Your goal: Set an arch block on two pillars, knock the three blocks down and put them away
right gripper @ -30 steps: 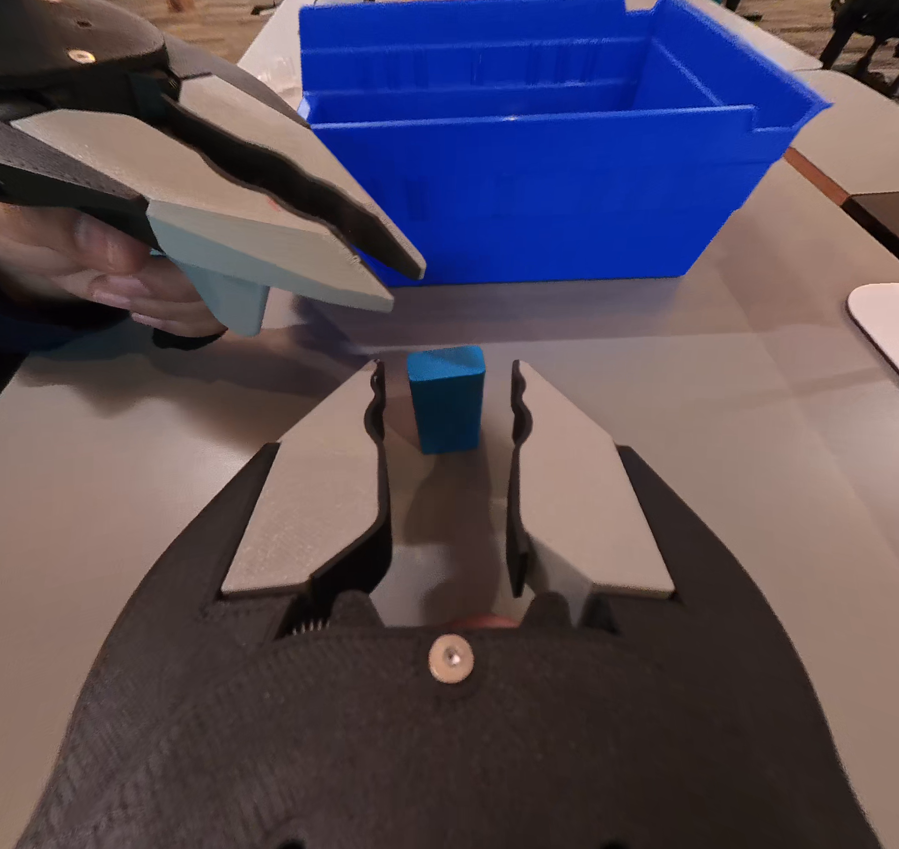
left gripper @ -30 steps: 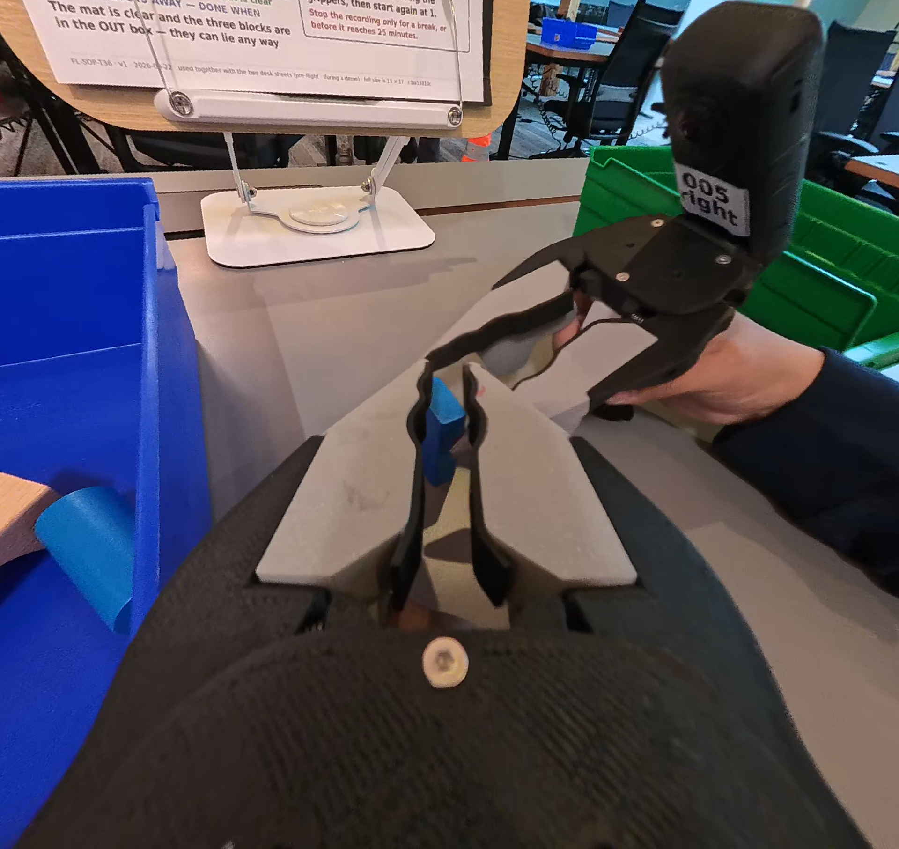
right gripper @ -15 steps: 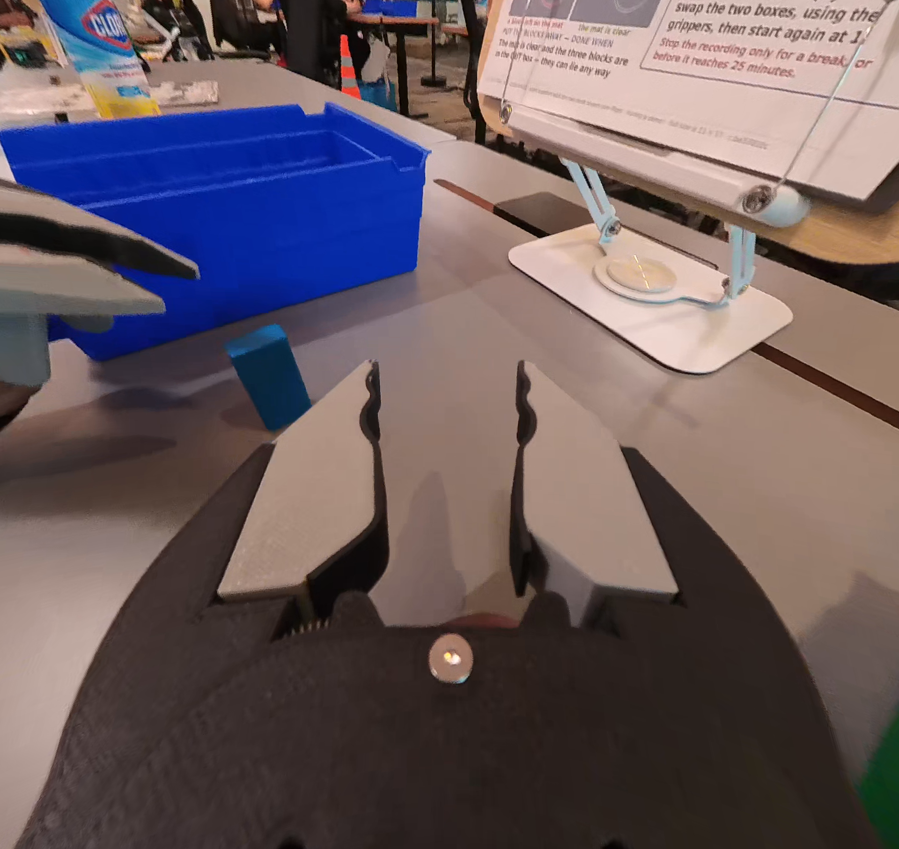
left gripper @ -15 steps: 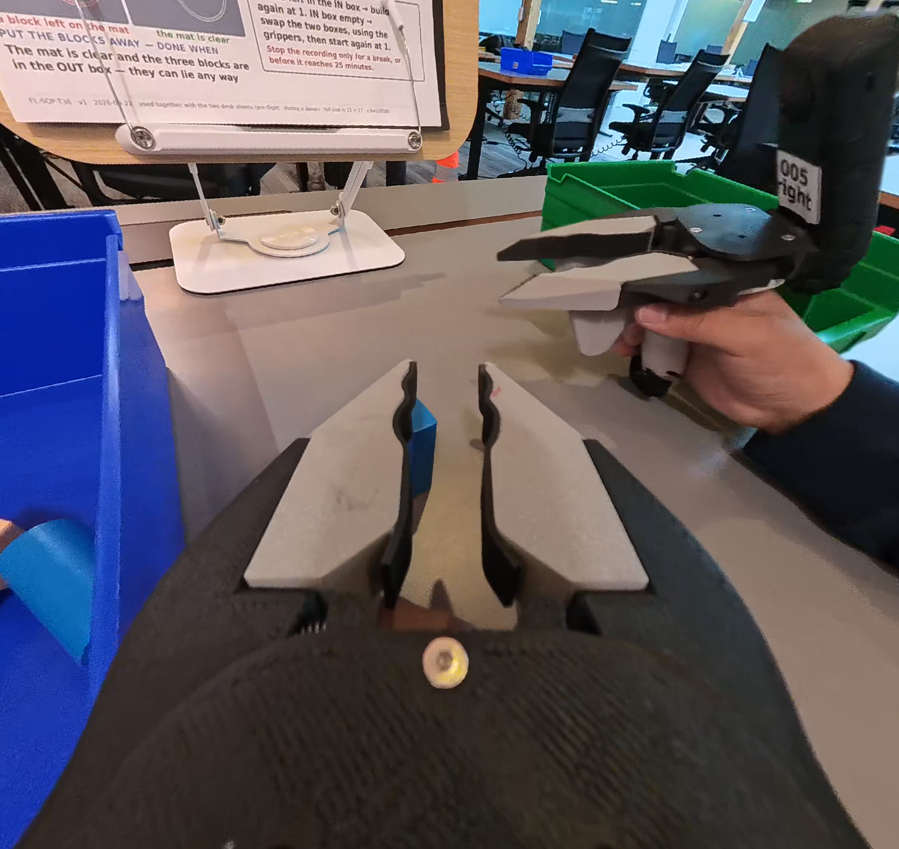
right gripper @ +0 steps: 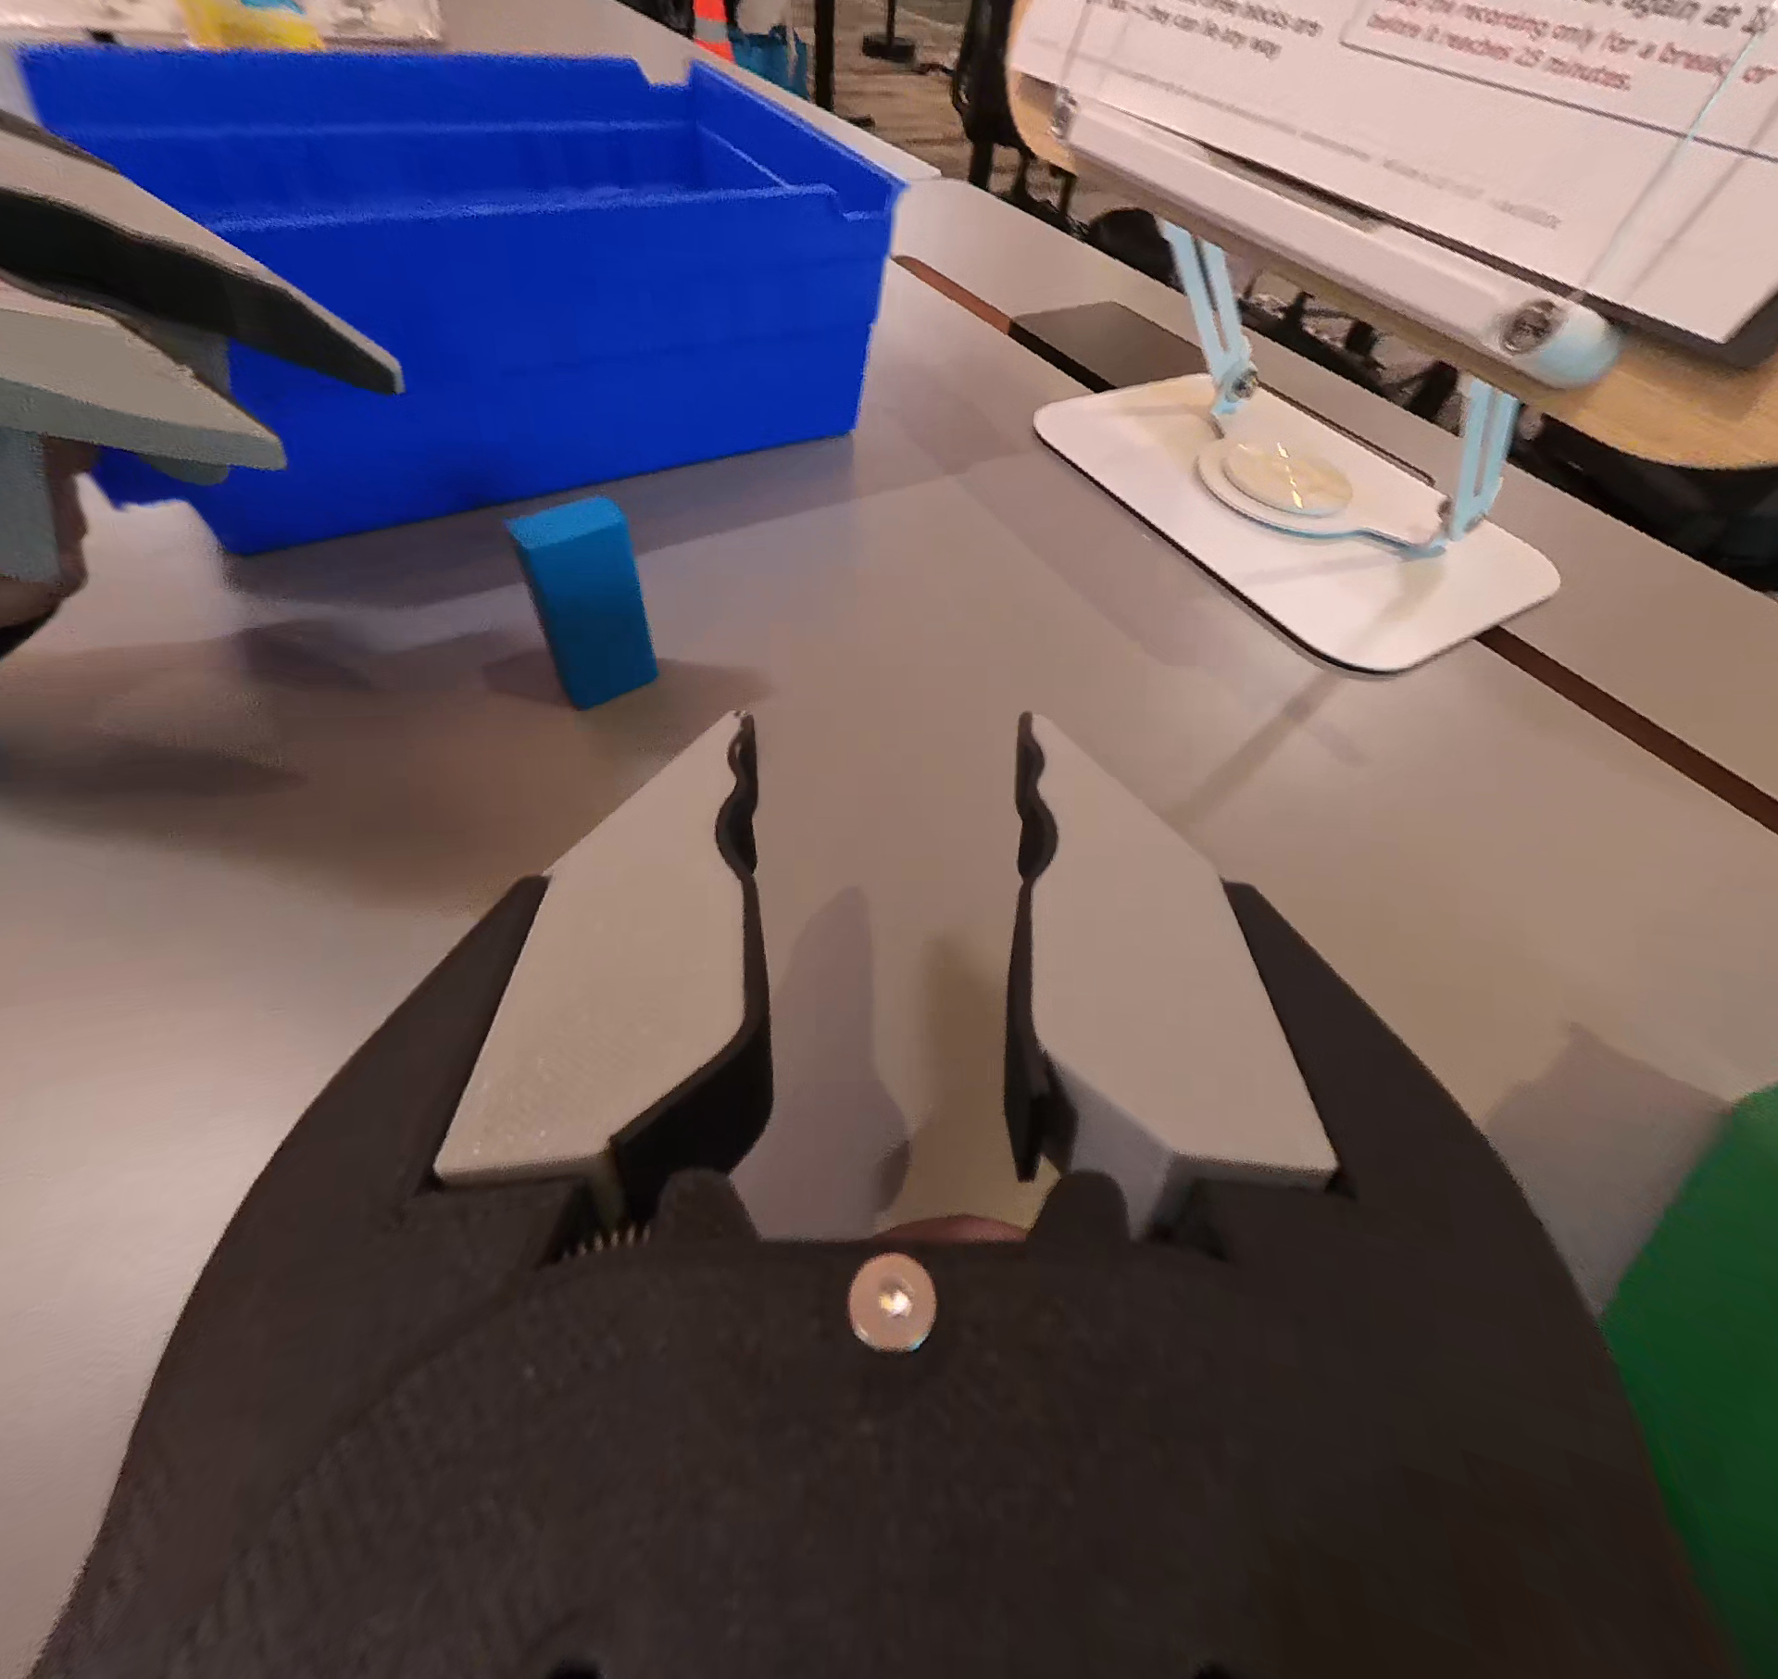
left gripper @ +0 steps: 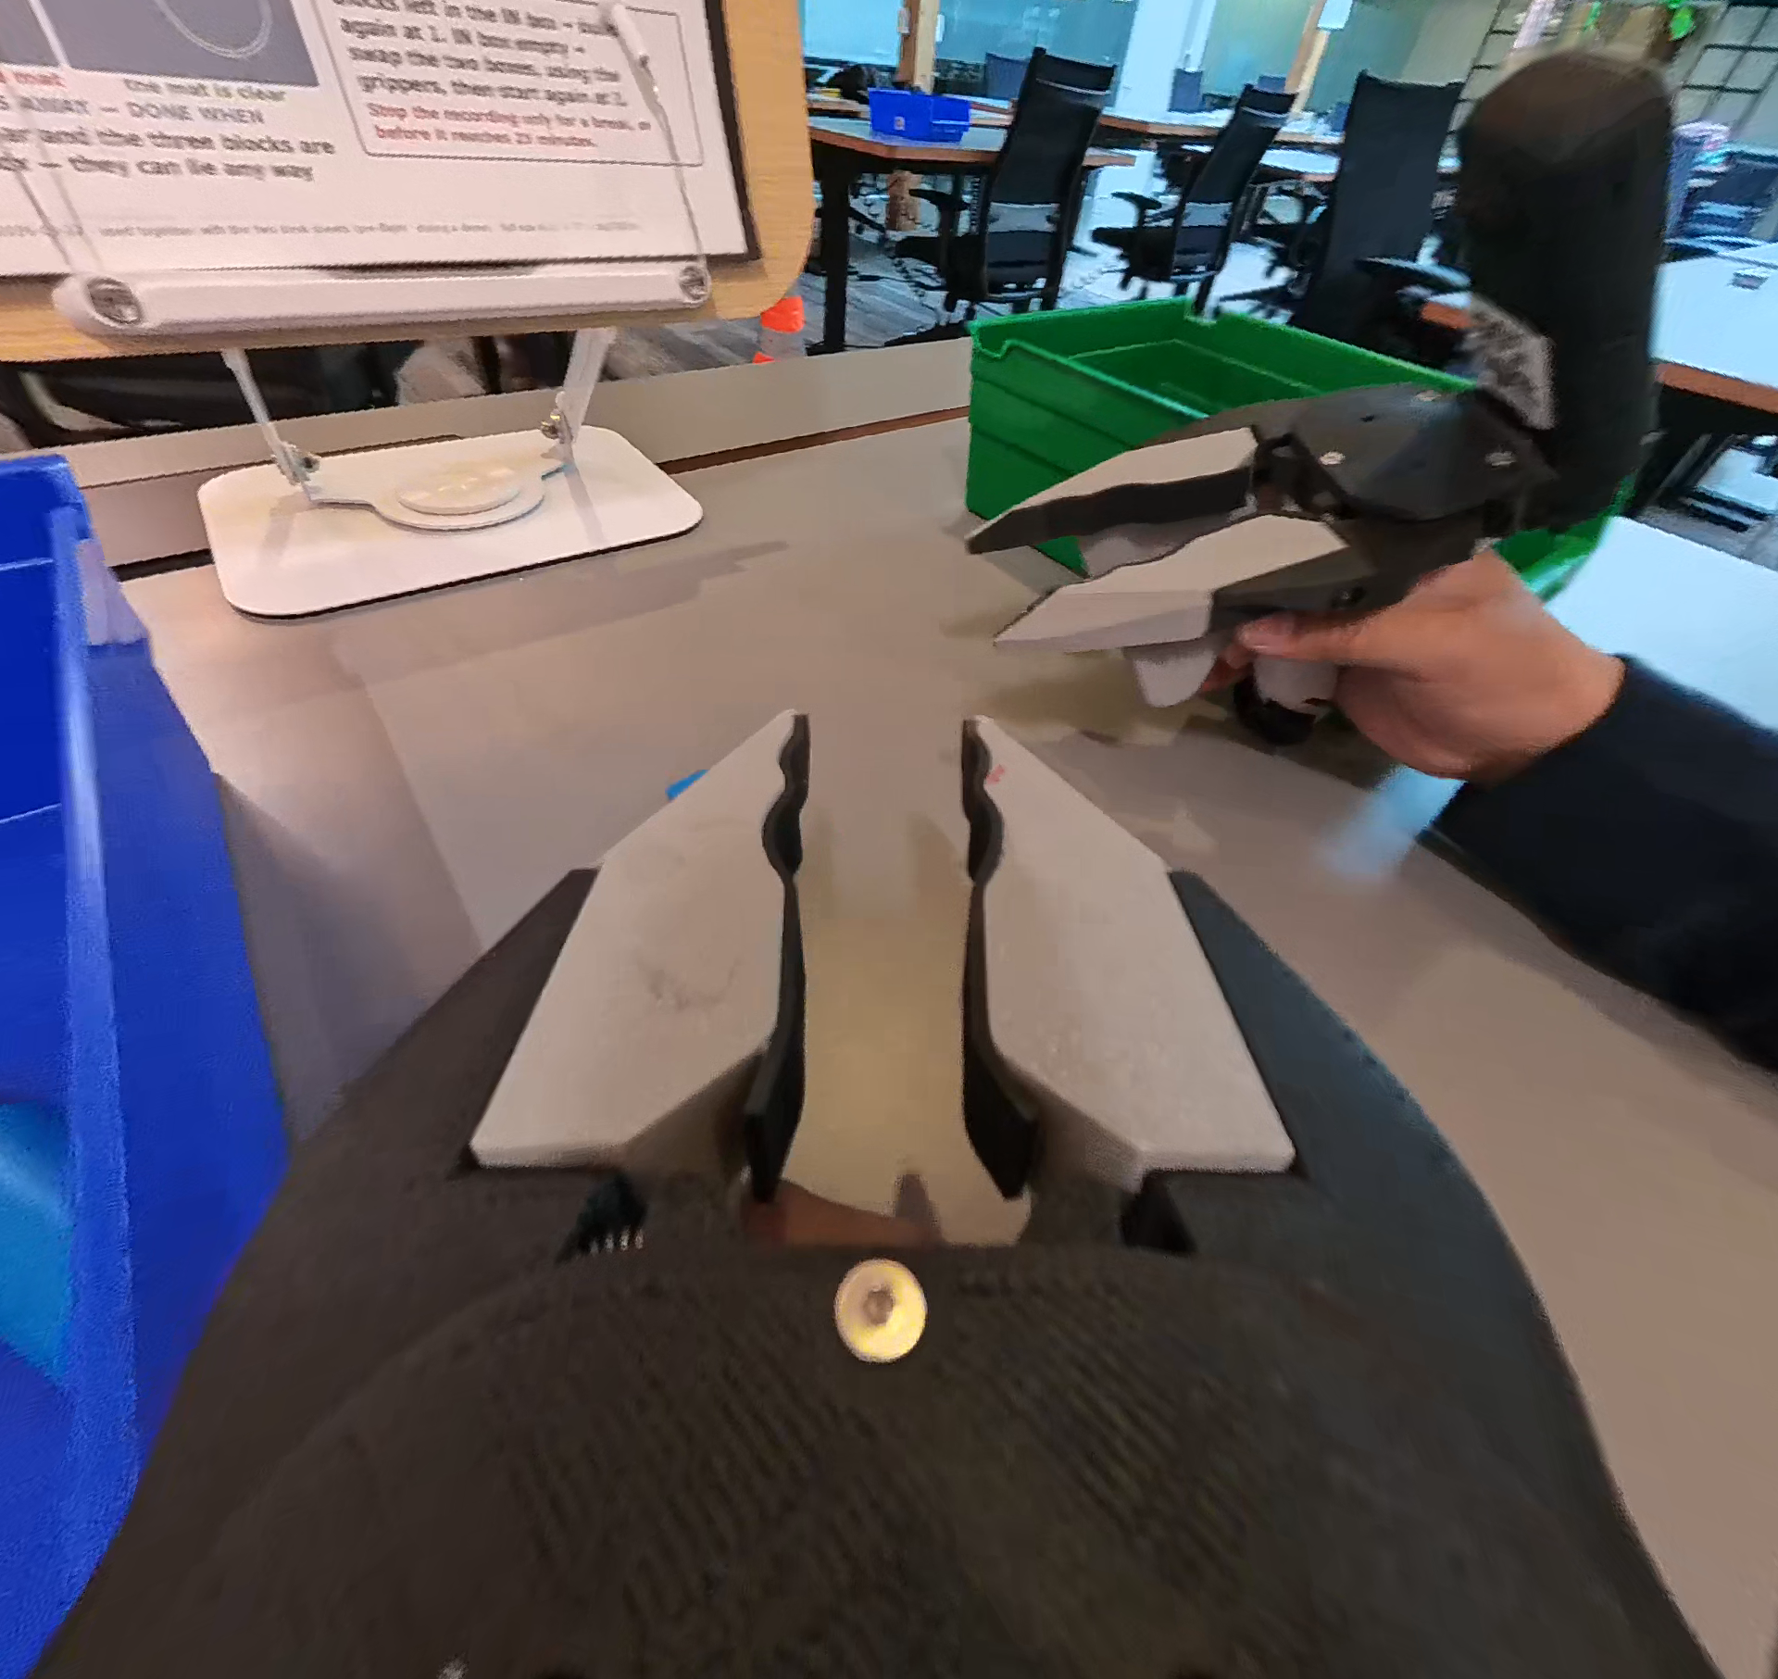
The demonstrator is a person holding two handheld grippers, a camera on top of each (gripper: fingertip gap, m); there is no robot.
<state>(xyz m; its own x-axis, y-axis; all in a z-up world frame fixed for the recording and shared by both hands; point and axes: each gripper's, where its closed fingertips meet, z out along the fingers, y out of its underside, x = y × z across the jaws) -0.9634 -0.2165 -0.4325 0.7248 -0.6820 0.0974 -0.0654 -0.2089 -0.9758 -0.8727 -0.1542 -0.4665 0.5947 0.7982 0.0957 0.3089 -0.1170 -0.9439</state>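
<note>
One blue pillar block stands upright beside blue bin.

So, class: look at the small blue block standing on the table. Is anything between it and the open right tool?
Nothing visible. The blue block stands upright on the grey table, ahead and left of the right tool, with bare tabletop between them. The blue bin lies behind the block, and the left tool hangs off to its left.

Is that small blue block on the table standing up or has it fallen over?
Standing up. The blue block rests on its small end on the grey table, beside the blue bin, touched by neither gripper.
</note>
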